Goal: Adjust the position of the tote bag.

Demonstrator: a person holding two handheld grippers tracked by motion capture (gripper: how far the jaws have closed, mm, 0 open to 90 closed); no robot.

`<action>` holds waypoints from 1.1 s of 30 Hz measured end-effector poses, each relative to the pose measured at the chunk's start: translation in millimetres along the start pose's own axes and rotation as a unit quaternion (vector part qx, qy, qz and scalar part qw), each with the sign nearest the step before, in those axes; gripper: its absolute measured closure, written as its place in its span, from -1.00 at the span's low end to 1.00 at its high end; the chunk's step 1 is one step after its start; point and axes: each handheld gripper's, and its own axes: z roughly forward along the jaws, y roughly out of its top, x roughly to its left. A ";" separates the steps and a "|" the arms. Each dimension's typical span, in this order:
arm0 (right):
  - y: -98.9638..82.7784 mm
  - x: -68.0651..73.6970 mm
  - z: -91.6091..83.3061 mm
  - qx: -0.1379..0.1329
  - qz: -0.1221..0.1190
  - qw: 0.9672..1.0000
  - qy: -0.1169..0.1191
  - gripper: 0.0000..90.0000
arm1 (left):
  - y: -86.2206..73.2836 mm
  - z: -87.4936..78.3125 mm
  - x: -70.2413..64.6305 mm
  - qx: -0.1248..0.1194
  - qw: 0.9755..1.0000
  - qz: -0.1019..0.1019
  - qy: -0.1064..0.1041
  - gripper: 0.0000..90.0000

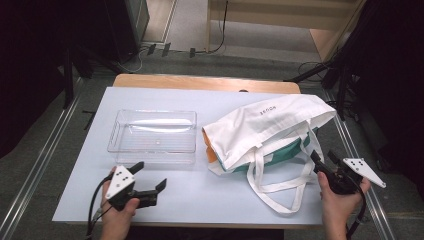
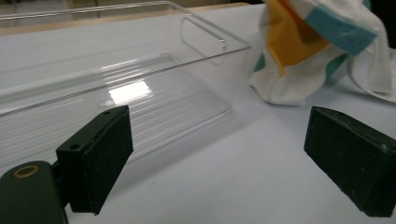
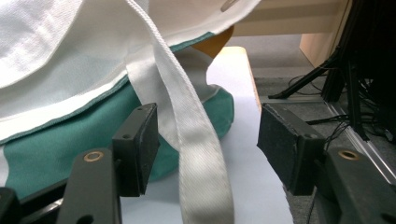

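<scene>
We are reaching for the white-and-teal cloth tote bag (image 1: 270, 127): its white webbing strap (image 3: 196, 140) runs between our right gripper's (image 3: 208, 140) spread fingers, untouched. Closing comes next. Left gripper's (image 2: 217, 158) fingers stand wide, empty.

The left gripper (image 1: 150, 181) is black. It has a flat grey plate with three corners on top, and the plate has small dark dots on it. A black cable hangs from it. Up close, its two jaws are thick black blocks with rough, grainy pads (image 2: 100, 158). One jaw arm has a small round hole with a brass ring, and a tiny screw hole sits on the block.

The right gripper (image 1: 324, 161) is black too, with the same grey plate and dots, and a black cable. Its jaw arms each have a brass-ringed hole. The person's hands and forearms are bare, with no sleeves.
</scene>
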 end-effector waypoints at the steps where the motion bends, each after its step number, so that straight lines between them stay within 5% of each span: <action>1: 0.8 0.4 2.6 0.001 -0.002 1.000 0.001 -0.12 | 1.6 4.0 -4.6 -0.002 1.000 0.000 -0.006 -0.83; 9: 7.7 4.2 12.6 0.005 -0.004 1.000 0.015 0.01 | 11.9 41.0 -53.7 0.009 0.999 0.044 -0.029 -0.62; 15: 11.1 0.3 18.2 0.005 0.006 1.000 0.028 0.19 | 9.8 65.5 -77.5 0.016 0.997 0.048 -0.053 -0.49; 24: 16.5 5.8 24.7 0.003 -0.006 0.999 0.039 0.14 | 15.9 83.1 -92.3 0.004 0.997 0.039 -0.074 -0.27; 28: 13.9 10.6 34.0 0.020 -0.012 0.998 0.062 0.01 | 22.6 90.0 -94.4 -0.004 0.996 0.023 -0.083 -0.16; 33: 7.3 12.0 40.6 0.037 -0.026 0.997 0.056 -0.03 | 29.4 96.7 -100.7 -0.012 0.996 0.028 -0.086 -0.04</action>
